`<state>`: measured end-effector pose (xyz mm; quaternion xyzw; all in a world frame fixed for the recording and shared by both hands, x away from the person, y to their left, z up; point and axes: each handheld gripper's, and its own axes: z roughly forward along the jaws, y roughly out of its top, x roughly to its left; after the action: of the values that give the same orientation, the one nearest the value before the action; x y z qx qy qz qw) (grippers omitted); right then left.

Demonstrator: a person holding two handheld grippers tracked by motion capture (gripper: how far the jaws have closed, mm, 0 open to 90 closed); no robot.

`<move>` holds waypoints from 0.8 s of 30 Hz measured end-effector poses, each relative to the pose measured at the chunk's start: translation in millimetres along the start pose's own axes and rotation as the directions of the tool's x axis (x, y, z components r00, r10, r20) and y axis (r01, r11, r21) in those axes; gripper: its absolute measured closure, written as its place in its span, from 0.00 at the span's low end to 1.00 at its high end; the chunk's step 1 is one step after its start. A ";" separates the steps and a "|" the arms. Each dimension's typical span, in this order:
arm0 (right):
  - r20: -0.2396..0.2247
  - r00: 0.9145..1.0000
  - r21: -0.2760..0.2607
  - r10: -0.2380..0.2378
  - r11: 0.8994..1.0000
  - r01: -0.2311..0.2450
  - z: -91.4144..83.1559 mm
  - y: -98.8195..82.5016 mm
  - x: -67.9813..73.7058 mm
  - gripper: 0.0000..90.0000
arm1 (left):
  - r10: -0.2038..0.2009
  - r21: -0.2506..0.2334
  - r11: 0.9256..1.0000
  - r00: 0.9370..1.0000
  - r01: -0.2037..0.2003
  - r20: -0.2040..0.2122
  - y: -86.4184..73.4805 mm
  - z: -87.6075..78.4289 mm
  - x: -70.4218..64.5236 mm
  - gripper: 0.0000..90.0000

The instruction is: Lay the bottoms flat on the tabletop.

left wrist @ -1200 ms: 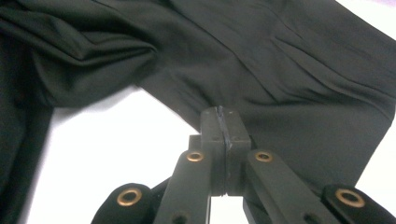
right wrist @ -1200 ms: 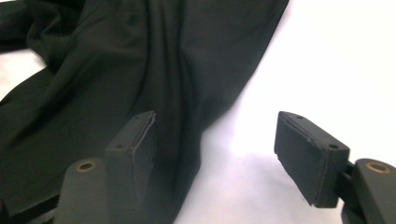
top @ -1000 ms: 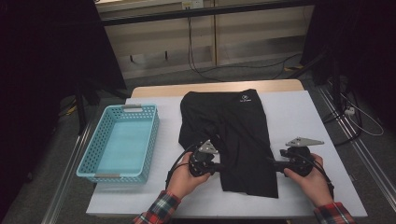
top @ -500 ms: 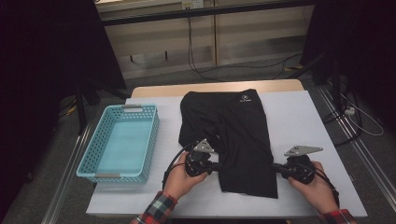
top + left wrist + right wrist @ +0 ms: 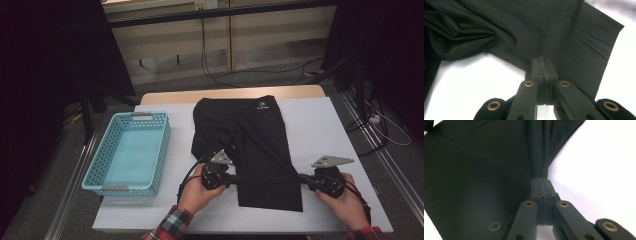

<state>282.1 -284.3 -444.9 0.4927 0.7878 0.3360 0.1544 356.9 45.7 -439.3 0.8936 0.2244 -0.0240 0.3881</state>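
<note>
Shorts lie flat mid-tabletop, near hem toward the front edge; I have left tongs pinching its left side and right tongs pinching its right, likely to fold; basket waits left.

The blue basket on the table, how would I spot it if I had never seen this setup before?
Start at the white table, where black shorts lie spread in the middle. Look to the left of them, near the table's left edge: the basket sits there, apart from the cloth. It is the one light blue thing, a rectangular tray with perforated walls and nothing inside.
</note>
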 end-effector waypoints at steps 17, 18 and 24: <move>-0.054 0.997 0.009 -0.057 0.998 0.057 -1.1 0.8 17.5 1.00 | 0.003 0.023 1.000 1.000 -0.003 0.028 -0.4 -7.1 -4.4 1.00; -0.056 0.997 0.008 -0.060 0.998 0.061 -1.7 -0.5 18.3 1.00 | 0.016 0.037 0.999 1.000 -0.017 0.026 -0.1 -7.8 -8.8 1.00; -0.060 0.997 0.003 -0.049 0.999 0.049 -11.4 -7.5 16.7 1.00 | 0.030 0.030 0.999 0.999 -0.032 0.038 -2.6 -15.1 -13.6 1.00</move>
<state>262.7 -276.1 -440.2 0.4632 0.8046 0.3449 0.1379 341.6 52.6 -427.5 0.9021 0.2027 -0.0383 0.3790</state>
